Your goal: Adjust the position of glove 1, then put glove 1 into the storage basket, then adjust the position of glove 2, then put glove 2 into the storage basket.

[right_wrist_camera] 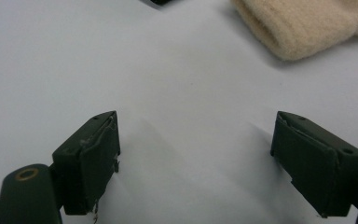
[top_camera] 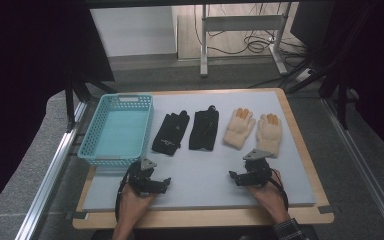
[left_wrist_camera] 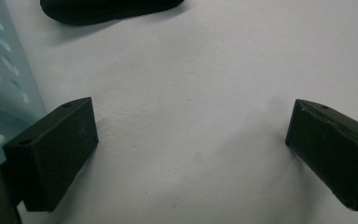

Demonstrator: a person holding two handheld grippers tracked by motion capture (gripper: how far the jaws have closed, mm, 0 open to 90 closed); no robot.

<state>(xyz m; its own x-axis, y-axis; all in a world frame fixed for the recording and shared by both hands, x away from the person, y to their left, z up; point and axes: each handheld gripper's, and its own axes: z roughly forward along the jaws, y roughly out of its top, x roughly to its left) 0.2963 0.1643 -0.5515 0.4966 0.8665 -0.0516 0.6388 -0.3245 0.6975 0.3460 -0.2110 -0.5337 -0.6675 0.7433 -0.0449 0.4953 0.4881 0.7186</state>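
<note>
Two black gloves [top_camera: 170, 133] [top_camera: 204, 130] and two cream gloves with orange fingertips [top_camera: 239, 128] [top_camera: 269, 133] lie in a row across the grey mat [top_camera: 200, 185]. My left gripper [top_camera: 166, 184] rests low over the mat's near left, held by a hand, its jaws wide open over bare mat [left_wrist_camera: 191, 140]; a black glove cuff [left_wrist_camera: 107, 9] lies ahead of it. My right gripper [top_camera: 234, 177] sits at the near right, also open with nothing between its jaws [right_wrist_camera: 196, 149]. A cream glove cuff [right_wrist_camera: 303, 25] lies ahead of it to the right.
A light blue perforated basket [top_camera: 116, 127] stands empty at the mat's left, its wall [left_wrist_camera: 2, 84] close beside my left gripper. The mat lies on a wooden board [top_camera: 300, 135]. Metal rails run along both sides; cables and a frame stand on the floor behind.
</note>
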